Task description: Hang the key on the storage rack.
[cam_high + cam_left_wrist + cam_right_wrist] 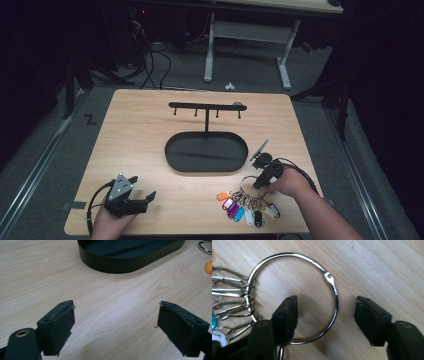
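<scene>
Setting: lab or test room | Light: dim, dark surrounds | Floor: grey carpet [55, 150] | Far left: cable bundle [150, 60] on floor | Far centre: white-framed desk [250, 35] | Near: lit wooden work table [135, 140]

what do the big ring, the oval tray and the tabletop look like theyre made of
Big ring: polished metal, likely steel; silvery with bright glints and a riveted hinge.
Oval tray: matte black, probably painted metal; thin even wall, no shine.
Tabletop: pale wood or wood-look laminate; printed-looking grain, smooth surface.
</scene>
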`<state>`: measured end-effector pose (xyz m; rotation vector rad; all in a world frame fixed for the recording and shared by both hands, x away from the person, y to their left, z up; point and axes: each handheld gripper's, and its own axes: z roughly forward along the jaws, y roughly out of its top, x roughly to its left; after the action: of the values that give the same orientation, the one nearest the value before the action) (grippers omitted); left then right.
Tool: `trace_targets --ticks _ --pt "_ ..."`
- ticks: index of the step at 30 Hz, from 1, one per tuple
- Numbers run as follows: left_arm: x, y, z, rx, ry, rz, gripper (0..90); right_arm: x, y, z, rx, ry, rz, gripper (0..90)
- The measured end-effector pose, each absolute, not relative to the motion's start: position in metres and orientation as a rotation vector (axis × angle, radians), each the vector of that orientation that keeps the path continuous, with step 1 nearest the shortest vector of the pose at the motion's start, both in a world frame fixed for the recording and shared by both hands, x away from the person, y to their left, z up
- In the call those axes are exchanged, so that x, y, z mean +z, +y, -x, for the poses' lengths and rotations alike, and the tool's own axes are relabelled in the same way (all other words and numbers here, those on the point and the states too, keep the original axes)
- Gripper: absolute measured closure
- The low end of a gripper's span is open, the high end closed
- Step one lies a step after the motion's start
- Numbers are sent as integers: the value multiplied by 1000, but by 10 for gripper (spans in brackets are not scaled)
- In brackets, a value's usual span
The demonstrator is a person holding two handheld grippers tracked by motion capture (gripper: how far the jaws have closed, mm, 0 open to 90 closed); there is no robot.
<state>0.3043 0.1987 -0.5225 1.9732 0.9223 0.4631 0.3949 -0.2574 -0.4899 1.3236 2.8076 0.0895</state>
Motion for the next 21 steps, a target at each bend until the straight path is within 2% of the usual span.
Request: trace_targets --ticks 1,2,15,17,21 --pt "-522 199 -304 463 922 -1973 149 -490 -257 -395 89 2808 -1324 393" --pt "-522 199 -304 466 920 -1974 150 -490 -258 -398 82 2812 -1329 435" --pt "-522 199 -304 468 921 -1974 151 -489 -249 -406 9 2844 -1297 461" --pt "-522 198 -305 465 919 -1981 151 -489 -251 -407 6 2840 -1321 510" --pt "-523 198 -304 467 920 -1980 152 -489 -252 -409 4 2836 -1330 547"
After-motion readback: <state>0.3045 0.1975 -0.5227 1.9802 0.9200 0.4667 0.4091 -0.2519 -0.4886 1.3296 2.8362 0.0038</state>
